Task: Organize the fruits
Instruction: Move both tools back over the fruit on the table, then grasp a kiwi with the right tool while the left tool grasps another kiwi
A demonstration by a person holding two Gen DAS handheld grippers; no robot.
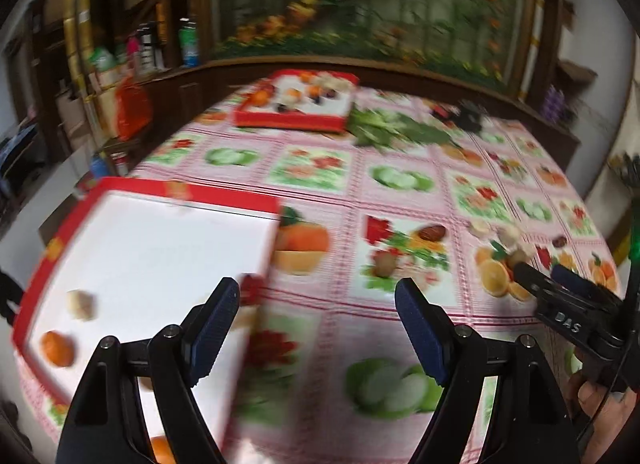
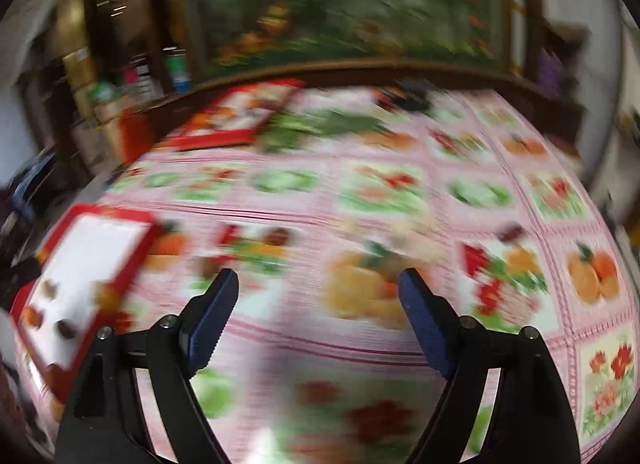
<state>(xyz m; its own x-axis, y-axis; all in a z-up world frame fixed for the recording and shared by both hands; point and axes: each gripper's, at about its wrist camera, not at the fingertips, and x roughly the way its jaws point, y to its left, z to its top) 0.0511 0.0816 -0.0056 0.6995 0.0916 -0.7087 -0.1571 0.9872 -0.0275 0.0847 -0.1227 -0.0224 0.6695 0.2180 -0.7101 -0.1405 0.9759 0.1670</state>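
**Fruit half sorted, both tongs empty**

A few pieces already lie in the near tray (image 1: pixel 160 248): an orange one (image 1: pixel 58 348), a pale one (image 1: pixel 81 305), and another orange piece (image 1: pixel 162 450) low between the left gripper's arms. So a start has been made, I'd say, but not much more. Loose fruit (image 1: pixel 502 240) is scattered on the tablecloth (image 1: pixel 320 324) to the right, well apart from that tray: pale lumps, a dark one, a brown one (image 1: pixel 385 264) nearer the middle. Some may only be print on the cloth; the blur makes it hard to tell.

The left gripper (image 1: pixel 318 328) hangs over the tray's right edge, fingers spread wide, nothing between them. The right gripper (image 2: pixel 318 320) is likewise spread and empty, above the cloth near the loose pieces; its view is badly smeared.

Further off, a second tray (image 1: pixel 294 120) holds mixed fruit by the far edge, with leafy greens (image 1: pixel 390 130) just beside it. Bottles (image 1: pixel 188 42) stand on a shelf behind. Nothing blocks the path between the loose fruit and the near tray.
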